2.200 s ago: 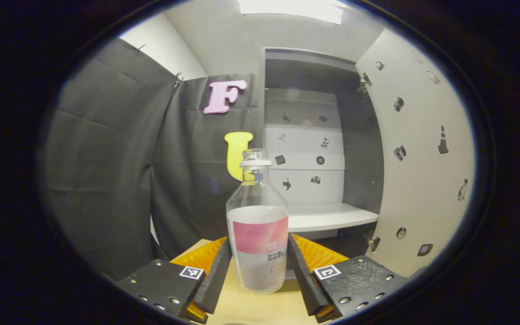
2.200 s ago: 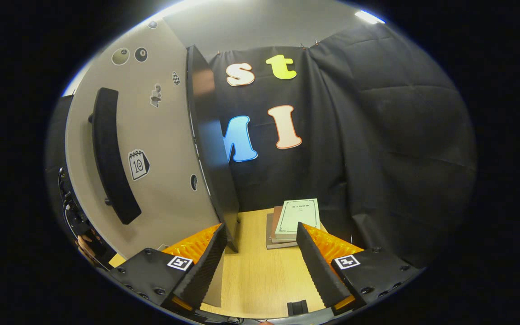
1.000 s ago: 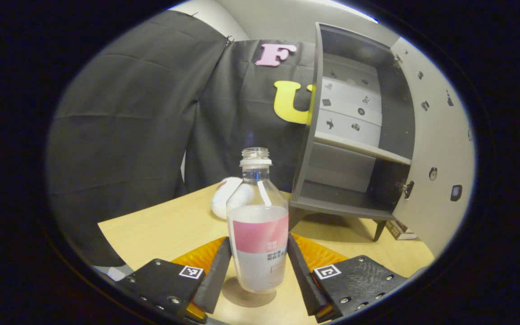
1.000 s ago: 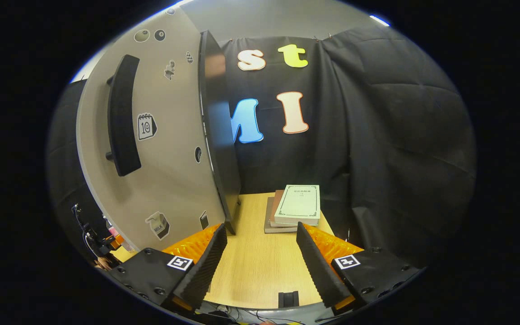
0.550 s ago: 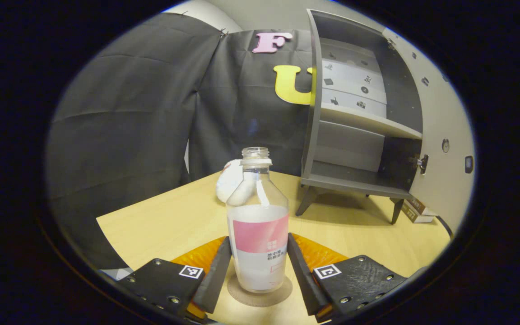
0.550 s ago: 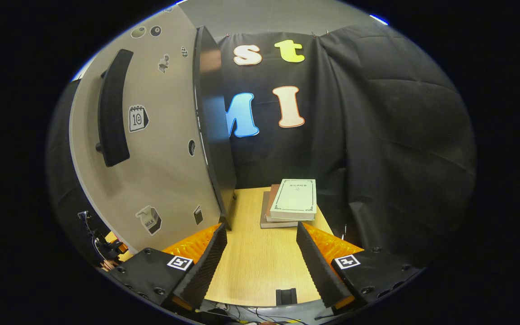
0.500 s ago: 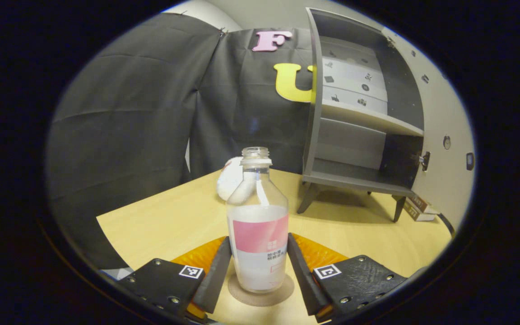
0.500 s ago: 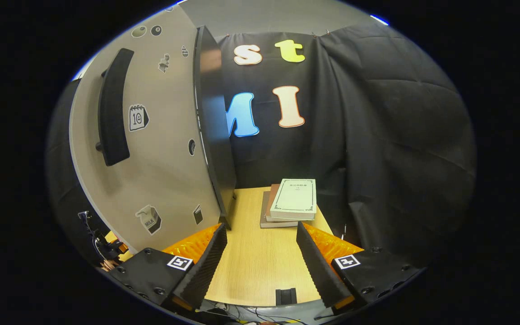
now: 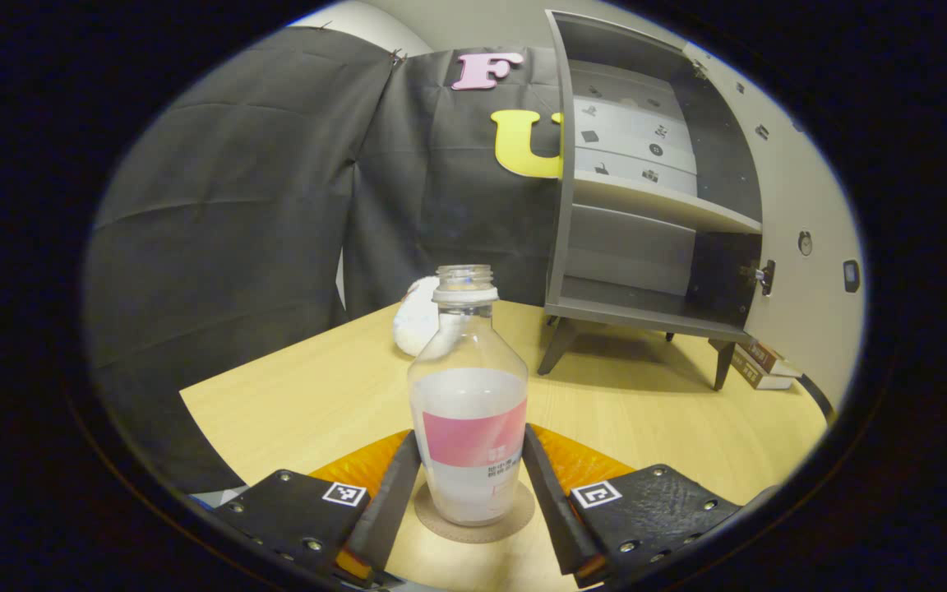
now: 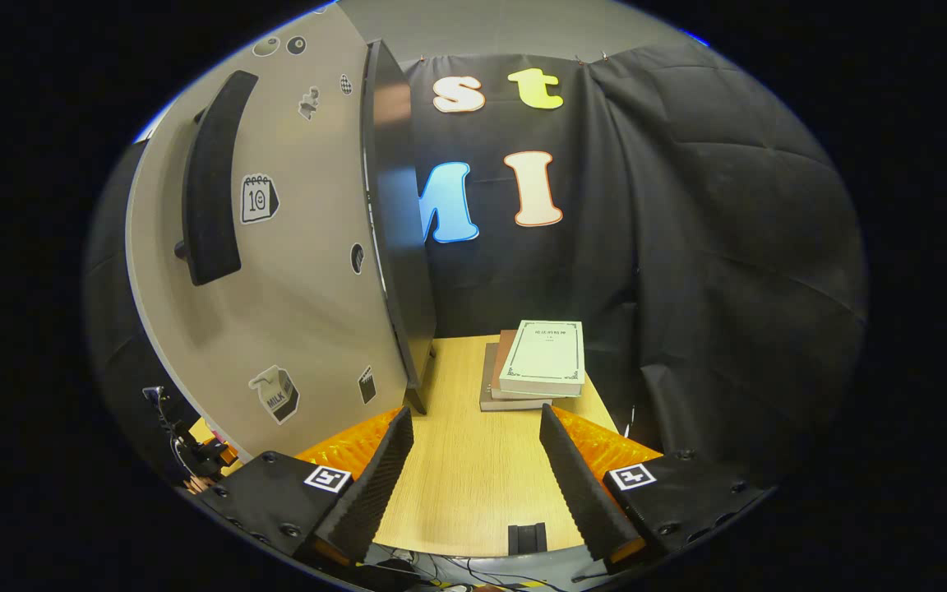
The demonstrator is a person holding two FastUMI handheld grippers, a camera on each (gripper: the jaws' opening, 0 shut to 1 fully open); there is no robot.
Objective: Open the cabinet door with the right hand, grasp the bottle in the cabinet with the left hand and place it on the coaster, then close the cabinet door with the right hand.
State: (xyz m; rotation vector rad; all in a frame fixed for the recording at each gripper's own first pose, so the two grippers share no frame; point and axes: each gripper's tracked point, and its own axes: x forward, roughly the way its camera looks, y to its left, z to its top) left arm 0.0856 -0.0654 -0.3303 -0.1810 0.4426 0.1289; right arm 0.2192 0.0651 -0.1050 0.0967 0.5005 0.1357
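Note:
A clear bottle (image 9: 468,411) with a pink label and no cap stands upright on a round brown coaster (image 9: 516,521) on the wooden table. My left gripper (image 9: 472,437) is shut on the bottle's lower body, one finger on each side. The grey cabinet (image 9: 646,205) stands beyond at the right, its shelves bare and its door (image 9: 802,205) swung wide. In the right gripper view the door's (image 10: 293,271) outer face with a black handle (image 10: 212,177) rises at the left. My right gripper (image 10: 474,413) is open over the table just right of the door's edge, holding nothing.
A white soft object (image 9: 416,316) lies on the table (image 9: 317,395) behind the bottle. A stack of books (image 10: 535,362) sits by the cloth wall ahead of the right gripper. The cabinet stands on short legs with floor space under it.
The left gripper carried the bottle out of the cabinet, swung left and lowered it onto the coaster. The right gripper drifted slightly beside the open door, staying open.

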